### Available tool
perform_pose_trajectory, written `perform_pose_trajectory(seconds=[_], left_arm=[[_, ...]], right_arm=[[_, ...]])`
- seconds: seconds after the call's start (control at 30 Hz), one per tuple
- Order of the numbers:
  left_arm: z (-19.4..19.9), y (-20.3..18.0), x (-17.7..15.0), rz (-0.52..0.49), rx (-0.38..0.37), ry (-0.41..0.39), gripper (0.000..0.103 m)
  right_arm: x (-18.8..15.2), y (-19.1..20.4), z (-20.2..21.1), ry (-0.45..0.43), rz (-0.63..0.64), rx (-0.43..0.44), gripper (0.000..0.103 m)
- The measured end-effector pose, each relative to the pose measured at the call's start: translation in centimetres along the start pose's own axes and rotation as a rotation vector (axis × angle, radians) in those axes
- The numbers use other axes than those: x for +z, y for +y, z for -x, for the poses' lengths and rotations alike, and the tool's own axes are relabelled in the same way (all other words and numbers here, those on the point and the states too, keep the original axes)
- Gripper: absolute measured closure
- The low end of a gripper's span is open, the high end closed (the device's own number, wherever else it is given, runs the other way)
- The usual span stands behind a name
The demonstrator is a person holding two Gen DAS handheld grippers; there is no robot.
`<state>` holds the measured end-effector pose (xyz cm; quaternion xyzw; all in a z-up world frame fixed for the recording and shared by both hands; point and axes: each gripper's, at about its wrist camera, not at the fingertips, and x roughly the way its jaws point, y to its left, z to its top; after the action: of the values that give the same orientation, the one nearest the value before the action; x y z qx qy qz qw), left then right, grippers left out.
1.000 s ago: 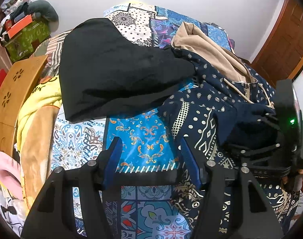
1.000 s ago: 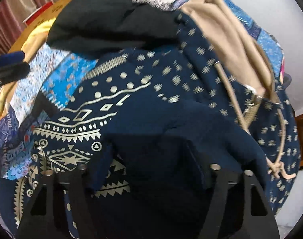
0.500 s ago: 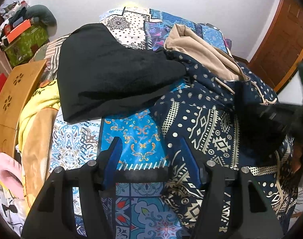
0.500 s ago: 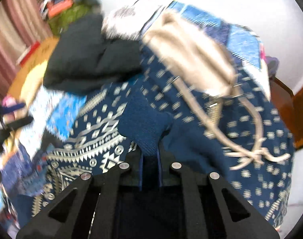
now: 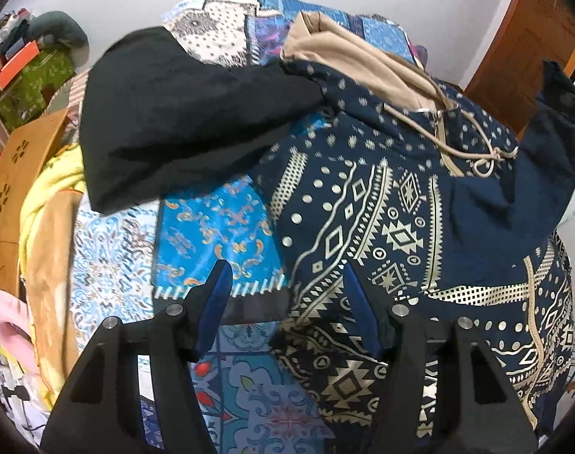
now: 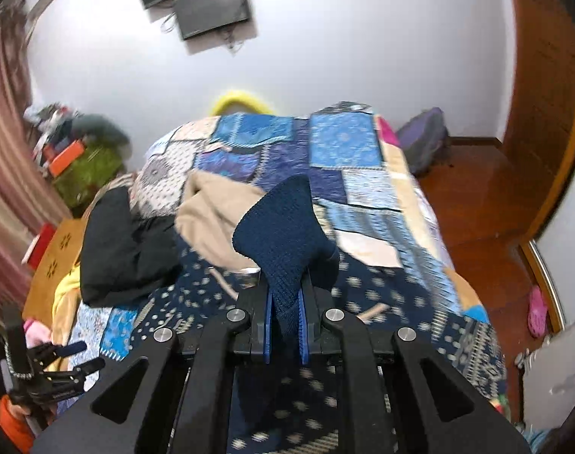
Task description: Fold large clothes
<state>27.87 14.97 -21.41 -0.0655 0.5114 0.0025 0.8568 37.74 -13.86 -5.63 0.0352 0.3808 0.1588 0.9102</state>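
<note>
A navy hoodie (image 5: 382, 227) with a pale geometric print, beige hood lining (image 5: 348, 49) and drawstring lies spread on the patchwork quilt (image 5: 211, 227). My right gripper (image 6: 286, 295) is shut on the hoodie's ribbed navy cuff (image 6: 279, 227), which sticks up between the pads. The left wrist view shows that sleeve (image 5: 544, 143) raised off the bed at the right. My left gripper (image 5: 287, 287) is open above the hoodie's left edge and the quilt, with nothing between its fingers. The same gripper (image 6: 79, 355) appears low on the left in the right wrist view.
A black garment (image 5: 173, 121) lies on the quilt left of the hood. A yellow blanket (image 5: 49, 204) and a wooden board (image 5: 11, 181) sit at the bed's left side. A wooden door (image 5: 525, 38) and floor with a purple bag (image 6: 423, 143) are on the right.
My right gripper shut on the navy cuff and rose with it, lifting the sleeve up to the right. The left gripper drifted a little toward the hoodie, still open.
</note>
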Motion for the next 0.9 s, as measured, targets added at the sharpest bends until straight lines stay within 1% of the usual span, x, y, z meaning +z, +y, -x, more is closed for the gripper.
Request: perform_pose_trajectory(seconds=[0.13, 0.3, 0.47, 0.57, 0.67, 0.7, 0.73, 0.83, 0.9], left_arm=[[-1.9, -0.7, -0.3, 0.002, 0.000, 0.044, 0.043], [-3.5, -1.3, -0.9, -0.008, 0.007, 0.084, 0.043], [-4.5, -1.4, -1.3, 0.001, 0.004, 0.103, 0.043], [-4.8, -1.3, -1.5, 0.012, 0.003, 0.105, 0.043], [-5.0, -1.4, -1.7, 0.017, 0.011, 0.102, 0.043], [-5.1, -1.4, -1.7, 0.019, 0.013, 0.100, 0.043], [-5.3, -1.3, -1.7, 0.021, 0.016, 0.099, 0.043], [-5.0, -1.5, -1.8, 0.028, 0.026, 0.096, 0.043], [-4.5, -1.5, -1.7, 0.030, 0.037, 0.088, 0.043]], right_arm=[[-0.9, -2.5, -0.1, 0.027, -0.040, -0.033, 0.094], [-3.3, -5.6, -0.7, 0.097, -0.096, -0.070, 0.094], [-6.2, -8.9, -1.4, 0.182, -0.180, -0.067, 0.092], [-7.7, -10.0, -1.5, 0.211, -0.214, -0.064, 0.091], [-8.9, -10.9, -1.5, 0.239, -0.231, -0.072, 0.087], [-9.2, -11.1, -1.5, 0.246, -0.238, -0.084, 0.083], [-9.6, -11.4, -1.4, 0.254, -0.243, -0.107, 0.081], [-10.2, -11.9, -0.8, 0.254, -0.236, -0.163, 0.080], [-10.3, -12.2, -0.1, 0.249, -0.227, -0.179, 0.078]])
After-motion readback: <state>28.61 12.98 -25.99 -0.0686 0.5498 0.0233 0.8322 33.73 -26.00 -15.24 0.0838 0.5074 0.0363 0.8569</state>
